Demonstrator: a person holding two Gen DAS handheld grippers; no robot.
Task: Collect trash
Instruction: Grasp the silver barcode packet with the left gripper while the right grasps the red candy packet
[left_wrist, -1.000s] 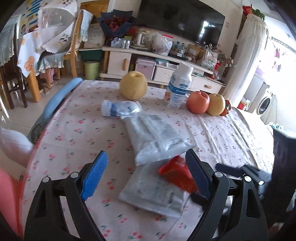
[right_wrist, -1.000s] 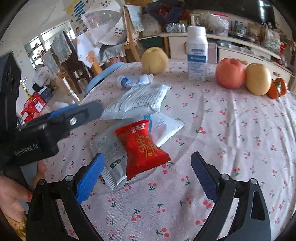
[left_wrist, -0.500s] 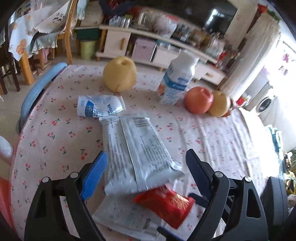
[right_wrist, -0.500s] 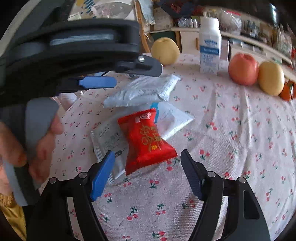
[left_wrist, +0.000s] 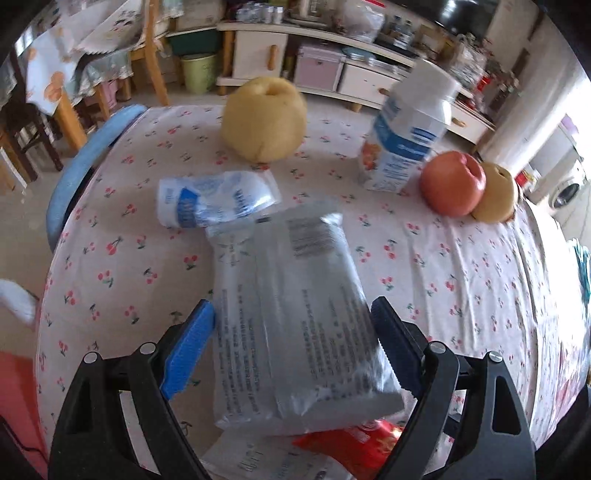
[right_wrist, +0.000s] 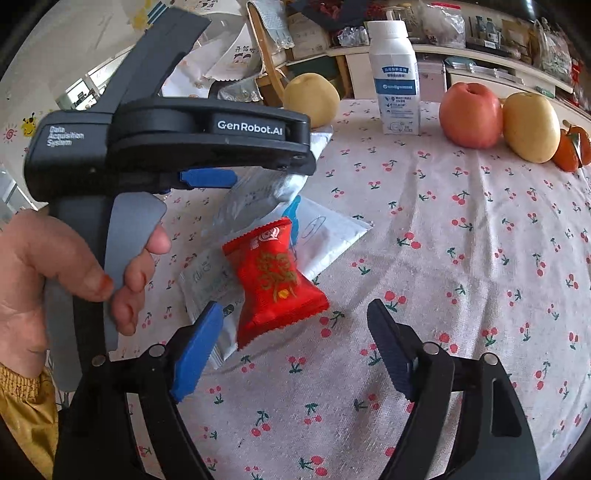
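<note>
- Silver wrapper: a long foil packet, printed side up, lying on the bench atop the other litter; its near end overlaps the red wrapper and the flat white packet beneath.
- Red wrapper: a crimped sachet with gold print, resting on the white packet near the middle of the bench; in the left wrist view only its edge shows below the silver wrapper.
- Crumpled blue-and-white wrapper: lies just beyond the far end of the silver wrapper, apart from the pile.
- Left gripper: its fingers stand wide apart on either side of the silver wrapper's near half; the pads appear not to press on it, though blur makes contact on the right-hand pad hard to rule out. A hand grips its handle.
- Right gripper: its fingers are spread, having just widened a little; the lower edge of the red wrapper lies between the tips, untouched, so nothing is held.
- Fruit: a yellow pear at the far edge; a red apple touching a second yellow fruit on the right.
- Milk bottle: white with a blue label, upright between pear and apple.
- Bench covering: a pale cloth printed with cherries.
</note>
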